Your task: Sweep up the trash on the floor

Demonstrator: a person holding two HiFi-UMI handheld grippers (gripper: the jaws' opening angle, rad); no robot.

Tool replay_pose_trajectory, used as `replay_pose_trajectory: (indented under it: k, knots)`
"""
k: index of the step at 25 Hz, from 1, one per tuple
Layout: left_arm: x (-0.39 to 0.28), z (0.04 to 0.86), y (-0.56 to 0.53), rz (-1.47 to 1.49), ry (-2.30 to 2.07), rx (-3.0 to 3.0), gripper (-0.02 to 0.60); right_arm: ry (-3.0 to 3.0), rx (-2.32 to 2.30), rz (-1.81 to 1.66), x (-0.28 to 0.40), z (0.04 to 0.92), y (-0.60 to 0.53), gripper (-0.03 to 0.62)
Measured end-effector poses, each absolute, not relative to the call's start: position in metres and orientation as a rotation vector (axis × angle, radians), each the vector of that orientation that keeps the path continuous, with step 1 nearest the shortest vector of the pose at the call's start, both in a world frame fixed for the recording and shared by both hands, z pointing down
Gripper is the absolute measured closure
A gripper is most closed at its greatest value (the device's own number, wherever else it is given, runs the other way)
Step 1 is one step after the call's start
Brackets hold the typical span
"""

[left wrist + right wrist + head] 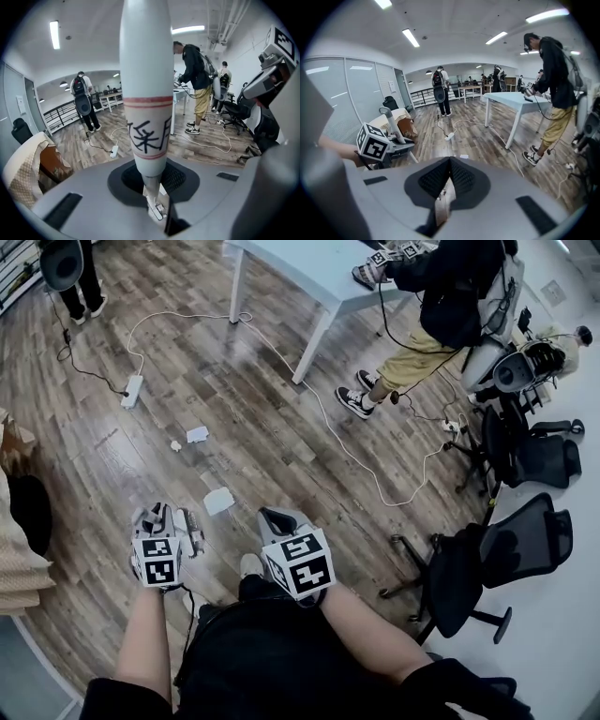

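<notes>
Three scraps of white paper trash lie on the wood floor ahead of me: one (218, 501) near the grippers, one (197, 434) farther off, and a small crumpled bit (175, 445) beside it. My left gripper (161, 532) (154, 211) is shut on a white handle (145, 93) with red rings and black characters, which stands upright between its jaws. The same handle (396, 129) shows in the right gripper view, rising from the left gripper (389, 146). My right gripper (281, 526) (443, 206) is beside it, jaws shut, and I see nothing held.
A white power strip (132, 390) and a long white cable (328, 432) lie on the floor. A pale table (319, 277) stands ahead, with a person (441, 296) at it. Black office chairs (487, 563) stand at the right. Another person (80, 277) stands far left.
</notes>
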State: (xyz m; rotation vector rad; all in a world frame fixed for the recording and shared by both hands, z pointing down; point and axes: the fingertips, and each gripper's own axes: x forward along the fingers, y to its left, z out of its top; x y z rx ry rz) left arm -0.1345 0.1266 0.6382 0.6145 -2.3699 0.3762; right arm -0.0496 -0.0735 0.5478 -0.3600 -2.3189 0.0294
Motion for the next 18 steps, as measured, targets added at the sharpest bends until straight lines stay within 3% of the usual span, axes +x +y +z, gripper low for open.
replay_pose_trajectory:
  k: [18]
  knots:
    - [-0.186, 0.590, 0.089, 0.568, -2.391, 0.667, 0.534, -2.403, -0.441, 0.173, -0.113, 0.529, -0.101, 0.580]
